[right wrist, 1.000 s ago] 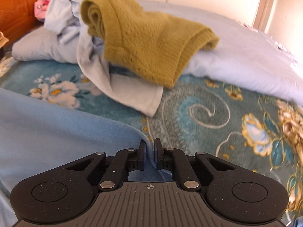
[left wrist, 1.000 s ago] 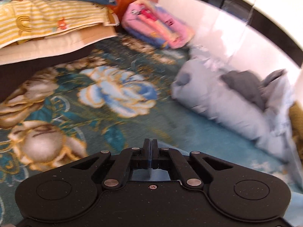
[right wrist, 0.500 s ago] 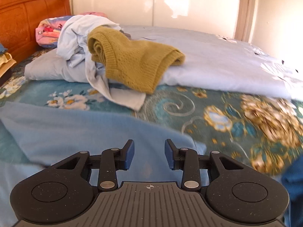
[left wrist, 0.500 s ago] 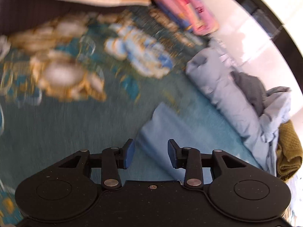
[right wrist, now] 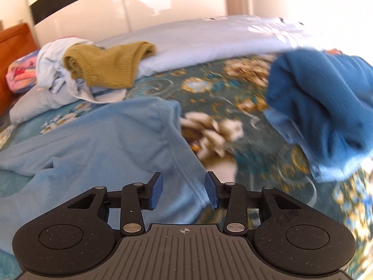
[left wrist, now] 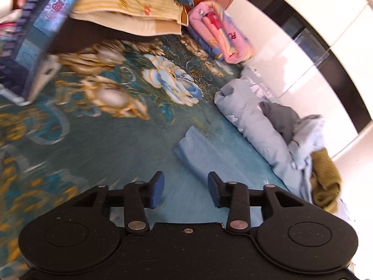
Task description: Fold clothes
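Reading left to right, right wrist view: pink bundle (right wrist: 21,77) far left by the headboard, then a heap of pale clothes (right wrist: 53,70) with an olive knit (right wrist: 105,67) on top. Both unfolded, judging by the crumple. Near centre, the light blue garment (right wrist: 100,144) lies spread on the floral bedspread (right wrist: 233,88), one edge running under the right gripper (right wrist: 183,190). Far right, a dark blue garment (right wrist: 326,107), bunched and blurred; can't tell if it's folded.

Claws: right gripper's jaws have just been opening, now part open, pads clear of the cloth, holding nothing. Left gripper (left wrist: 185,190) is the same: jaws just opened, part open, empty, with a folded end of the light blue garment (left wrist: 205,154) just beyond its tips.

Progress, my read: light blue piece released mid-fold, at least one fold in, not a finished packet. Pale heap, olive knit, grey item (left wrist: 279,119) remain. Early stage overall.
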A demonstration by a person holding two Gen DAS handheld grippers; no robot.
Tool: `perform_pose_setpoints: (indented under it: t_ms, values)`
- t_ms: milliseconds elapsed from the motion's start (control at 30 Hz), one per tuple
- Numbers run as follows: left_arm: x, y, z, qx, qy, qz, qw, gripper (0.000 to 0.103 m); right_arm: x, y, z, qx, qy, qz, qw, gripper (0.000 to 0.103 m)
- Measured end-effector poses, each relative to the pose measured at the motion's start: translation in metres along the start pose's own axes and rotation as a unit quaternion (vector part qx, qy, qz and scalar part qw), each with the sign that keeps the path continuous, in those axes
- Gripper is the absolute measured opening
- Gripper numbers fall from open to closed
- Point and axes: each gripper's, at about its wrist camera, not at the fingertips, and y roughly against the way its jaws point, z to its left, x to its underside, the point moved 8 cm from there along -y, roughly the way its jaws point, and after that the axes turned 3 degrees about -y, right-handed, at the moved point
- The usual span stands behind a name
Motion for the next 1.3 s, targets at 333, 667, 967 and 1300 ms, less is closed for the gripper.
perform_pose_setpoints:
  t_ms: [333, 667, 967, 1300]
  values:
    - [0.049, 0.082, 0.080, -0.027, 0.049, -0.030, 0.9980, 0.049, 0.029, -0.007, -0.003, -0.055, -0.093, 0.021, 0.994, 0.038]
    - [0.076, 0.070, 0.062, 0.019, 0.064, 0.004, 0.9977, 0.053, 0.035, -0.024, 0.012, -0.085, -0.146, 0.020, 0.985, 0.040]
    - [0.100, 0.057, 0.045, 0.036, 0.071, -0.007, 0.9968, 0.054, 0.040, -0.024, 0.012, -0.103, -0.159, 0.029, 0.981, 0.028]
    - [0.098, 0.051, 0.044, 0.025, 0.067, -0.033, 0.9969, 0.041, 0.042, -0.026, 0.012, -0.095, -0.164, 0.031, 0.981, 0.028]
